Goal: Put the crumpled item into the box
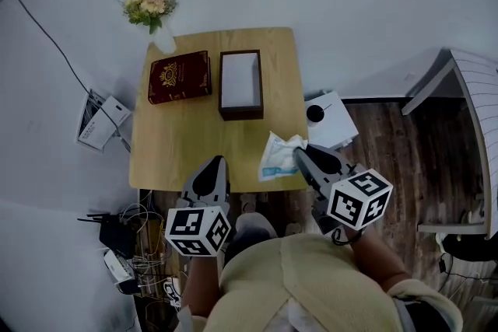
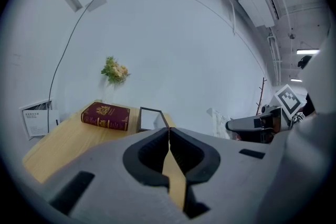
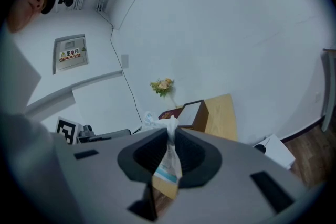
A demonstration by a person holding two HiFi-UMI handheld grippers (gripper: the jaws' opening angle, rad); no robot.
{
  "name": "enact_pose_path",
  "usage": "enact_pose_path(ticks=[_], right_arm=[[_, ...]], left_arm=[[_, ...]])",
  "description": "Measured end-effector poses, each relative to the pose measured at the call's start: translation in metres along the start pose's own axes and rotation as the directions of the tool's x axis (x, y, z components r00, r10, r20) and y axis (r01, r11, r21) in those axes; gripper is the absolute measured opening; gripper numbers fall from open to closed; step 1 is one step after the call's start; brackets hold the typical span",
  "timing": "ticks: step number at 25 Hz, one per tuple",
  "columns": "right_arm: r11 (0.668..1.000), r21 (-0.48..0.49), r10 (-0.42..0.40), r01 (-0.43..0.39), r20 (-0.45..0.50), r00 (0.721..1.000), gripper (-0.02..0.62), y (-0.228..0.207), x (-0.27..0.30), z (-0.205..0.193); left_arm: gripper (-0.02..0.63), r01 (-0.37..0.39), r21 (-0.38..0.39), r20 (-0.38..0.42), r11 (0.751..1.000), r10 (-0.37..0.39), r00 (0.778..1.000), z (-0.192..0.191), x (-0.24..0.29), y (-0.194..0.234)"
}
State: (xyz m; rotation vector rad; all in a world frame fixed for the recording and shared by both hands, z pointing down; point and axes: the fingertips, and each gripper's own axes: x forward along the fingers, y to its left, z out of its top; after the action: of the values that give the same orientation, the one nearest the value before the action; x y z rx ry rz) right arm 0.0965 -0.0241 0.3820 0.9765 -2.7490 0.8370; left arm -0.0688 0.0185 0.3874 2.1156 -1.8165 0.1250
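Now the crumpled item (image 1: 278, 157), white and blue, is over the lower right corner of the table (image 1: 194, 144); its long axis slants from the upper right, where it is pinched, down to the lower left in the head view; in the right gripper view it runs top to bottom between the jaws, its twisted end poking past their tips. The right gripper (image 1: 300, 153) is clamped on that upper end, jaws nearly together; the left gripper (image 1: 219, 161), at the lower centre, has its jaws pressed together on nothing; the box (image 1: 240, 114) stands open at the upper centre, apart from the crumpled item.
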Motion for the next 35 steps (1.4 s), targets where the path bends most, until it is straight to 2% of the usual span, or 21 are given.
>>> enact_pose_path(ticks=[14,28,35], right_arm=[[0.997,0.011,-0.074,0.074,-0.022,0.997,0.063,0.004,0.085,0.019],[0.983,0.033,-0.181,0.18,0.028,0.983,0.063,0.011,0.141,0.04],[0.97,0.022,-0.244,0.243,0.05,0.968,0.063,0.005,0.151,0.053]], left_arm=[[0.025,0.109,-0.016,-0.059,0.994,-0.11,0.992,0.019,0.057,0.063],[0.025,0.253,0.01,-0.094,0.967,-0.251,0.963,0.04,0.089,0.101],[0.025,0.295,0.007,-0.087,0.956,-0.293,0.952,0.044,0.105,0.107]])
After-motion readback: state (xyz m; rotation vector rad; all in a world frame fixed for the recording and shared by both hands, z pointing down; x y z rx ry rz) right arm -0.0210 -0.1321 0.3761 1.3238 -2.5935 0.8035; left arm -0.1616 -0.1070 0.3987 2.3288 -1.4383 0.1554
